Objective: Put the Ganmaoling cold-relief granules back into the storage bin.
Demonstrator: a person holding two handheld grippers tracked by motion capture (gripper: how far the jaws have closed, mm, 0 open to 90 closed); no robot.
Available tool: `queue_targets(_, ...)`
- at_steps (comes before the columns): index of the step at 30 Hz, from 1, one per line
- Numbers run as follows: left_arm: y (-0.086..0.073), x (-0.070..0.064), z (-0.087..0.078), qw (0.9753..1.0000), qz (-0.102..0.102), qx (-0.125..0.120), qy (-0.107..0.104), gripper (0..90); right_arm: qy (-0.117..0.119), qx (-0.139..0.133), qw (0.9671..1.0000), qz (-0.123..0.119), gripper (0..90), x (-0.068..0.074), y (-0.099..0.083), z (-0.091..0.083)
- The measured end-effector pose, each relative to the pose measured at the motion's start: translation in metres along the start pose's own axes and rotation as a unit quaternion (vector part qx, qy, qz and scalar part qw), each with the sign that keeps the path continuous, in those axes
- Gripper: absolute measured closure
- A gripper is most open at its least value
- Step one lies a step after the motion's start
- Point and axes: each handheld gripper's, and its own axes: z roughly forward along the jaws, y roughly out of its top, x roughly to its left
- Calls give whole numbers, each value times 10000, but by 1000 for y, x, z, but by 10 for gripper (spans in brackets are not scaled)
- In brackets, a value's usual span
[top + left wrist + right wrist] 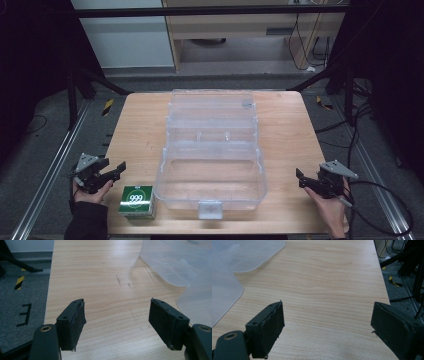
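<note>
Open clear box (212,155) mid-table (140,130), grippers idle at either side.
Green 999 carton (137,201) at 7 o'clock, just beside box. Left gripper (119,169) at 8 o'clock, near carton, jaws wide, holding nothing; right gripper (300,178) at 4 o'clock, likewise wide and empty.

Dim surroundings, evenly lit wooden table (140,130), soft shadows, slight blur, mild glare on plastic
</note>
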Motion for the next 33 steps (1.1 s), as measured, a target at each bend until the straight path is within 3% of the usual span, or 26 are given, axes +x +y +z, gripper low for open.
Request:
queue_targets(1, 0, 0, 0, 10000, 0, 0, 0, 285, 0, 0, 10000, 0, 118, 0, 0, 0)
queue_targets(7, 17, -3, -16, 9978, 361, -24, -557, 266, -67, 96, 9997, -198, 111, 3, -2, 1)
queue_targets(8, 17, -3, -16, 9978, 361, -24, -557, 263, -67, 96, 9997, -198, 111, 3, -2, 1)
queue_targets(10, 22, -7, -21, 9961, 595, 56, -648, 259, -54, 120, 9996, -232, 111, 4, -3, 0)
queue_targets(17, 33, -12, -27, 9919, 924, 214, -843, 250, 0, 140, 9994, -301, 104, 5, -4, 0)
queue_targets(24, 47, -17, -35, 9839, 1286, 437, -1159, 236, 46, 129, 9992, -366, 101, 6, -4, 0)
queue_targets(33, 56, -24, -46, 9702, 1720, 765, -1528, 223, 104, 191, 9987, -456, 85, 8, -5, 2)
